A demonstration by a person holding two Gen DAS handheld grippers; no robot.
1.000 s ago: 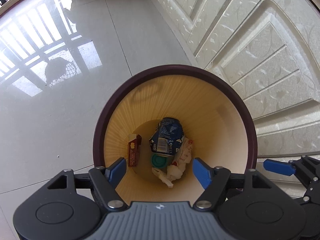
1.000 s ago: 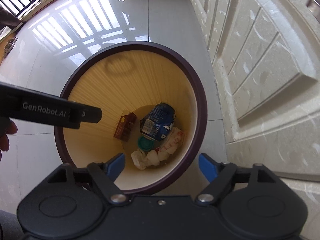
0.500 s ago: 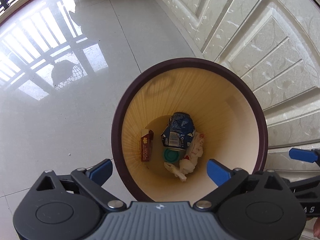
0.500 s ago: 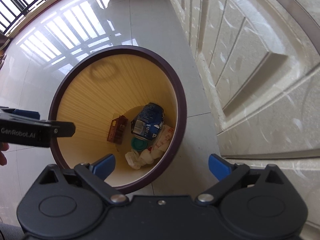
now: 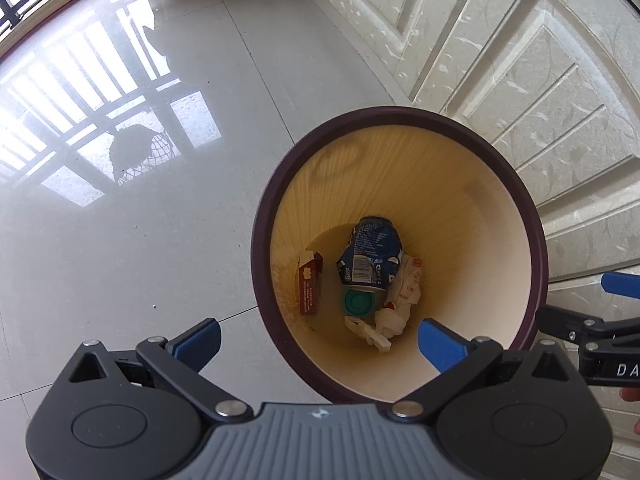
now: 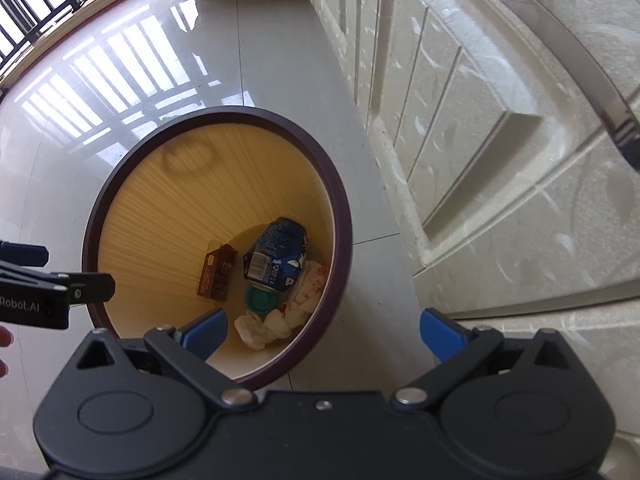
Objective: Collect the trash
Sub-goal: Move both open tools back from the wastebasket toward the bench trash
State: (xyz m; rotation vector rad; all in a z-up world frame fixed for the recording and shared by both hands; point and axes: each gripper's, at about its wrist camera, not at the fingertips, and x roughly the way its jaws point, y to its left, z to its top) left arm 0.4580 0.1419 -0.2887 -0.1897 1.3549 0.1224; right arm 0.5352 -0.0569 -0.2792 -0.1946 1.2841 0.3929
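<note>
Down at the bottom of the left wrist view, the left hand-held gripper (image 5: 318,338) hangs released above a round trash bin (image 5: 534,240) with a dark rim and a ribbed yellow inside; nothing sits between its 2 blue pads (image 5: 440,342), one over the floor tiles (image 5: 120,240) and one over the bin's mouth. Deep in the bin lie a crushed blue can (image 5: 370,256), a small brown carton (image 5: 309,288) to its left, a green lid (image 5: 358,302) below the can and crumpled white paper (image 5: 396,306) to the right. At the right edge the right hand-held gripper (image 5: 592,328) pokes in, near a cream panelled door (image 5: 520,80). From the right wrist view, the right hand-held gripper (image 6: 322,332) is likewise released and empty, its left pad over the bin (image 6: 340,216) and its right pad over the floor. The can (image 6: 276,258), carton (image 6: 218,274), lid (image 6: 260,300) and paper (image 6: 280,316) rest on the bin's floor. A finger of the left hand-held gripper (image 6: 52,292) enters from the left edge, with fingertips (image 6: 5,336) of a person just below it. A metal door handle (image 6: 568,52) crosses the upper right.
</note>
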